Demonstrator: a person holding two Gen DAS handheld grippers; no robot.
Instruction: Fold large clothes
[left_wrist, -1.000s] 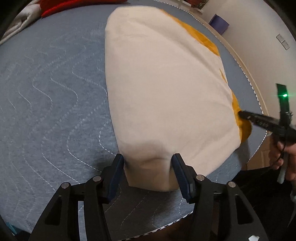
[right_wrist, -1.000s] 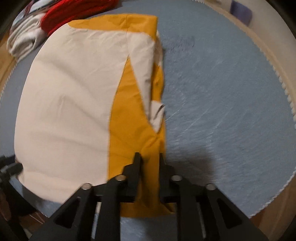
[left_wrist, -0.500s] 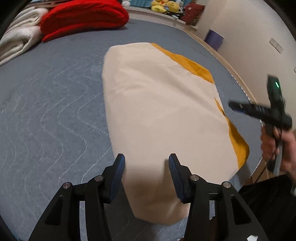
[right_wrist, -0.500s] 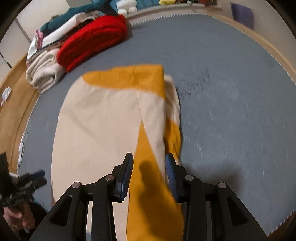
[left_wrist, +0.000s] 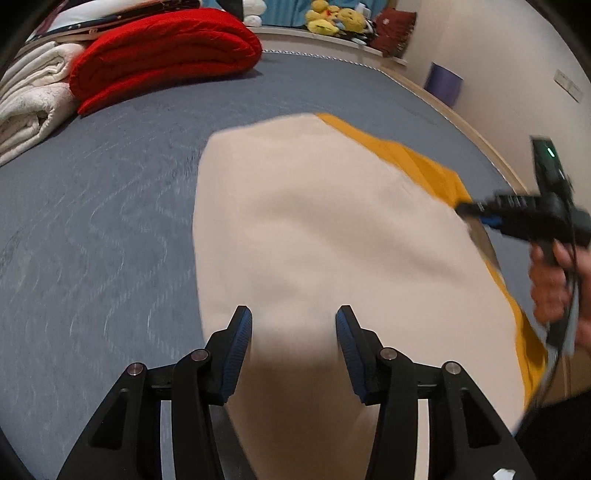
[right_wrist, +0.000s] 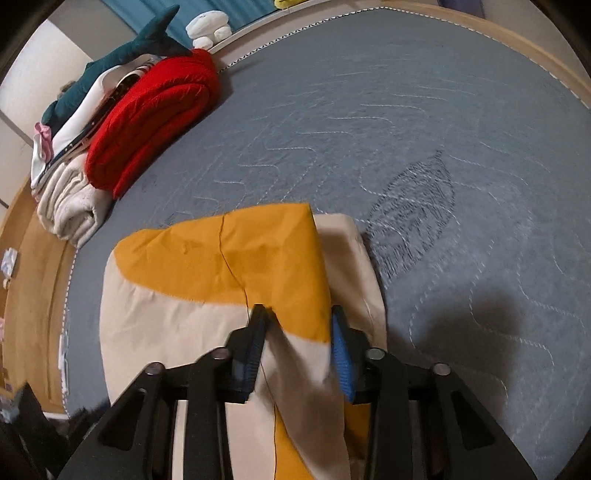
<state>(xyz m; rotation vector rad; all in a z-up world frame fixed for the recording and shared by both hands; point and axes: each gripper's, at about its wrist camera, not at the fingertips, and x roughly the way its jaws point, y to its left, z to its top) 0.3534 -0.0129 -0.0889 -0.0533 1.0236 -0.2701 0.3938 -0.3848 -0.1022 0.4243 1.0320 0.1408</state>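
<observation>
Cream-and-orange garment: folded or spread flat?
Folded, partly at least. In the right wrist view the garment shows layers: an orange panel lying over cream, and more cream sticking out beneath along its right edge.

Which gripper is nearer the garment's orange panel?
Right. The right gripper has the orange panel between its fingers; the left gripper straddles the cream side, across from it.

A grey quilted bed (left_wrist: 110, 206) is spreading ahead of the claw, a wooden frame (right_wrist: 554, 70) is edging it, and a pale wall (left_wrist: 498, 55) is rising beyond.
</observation>
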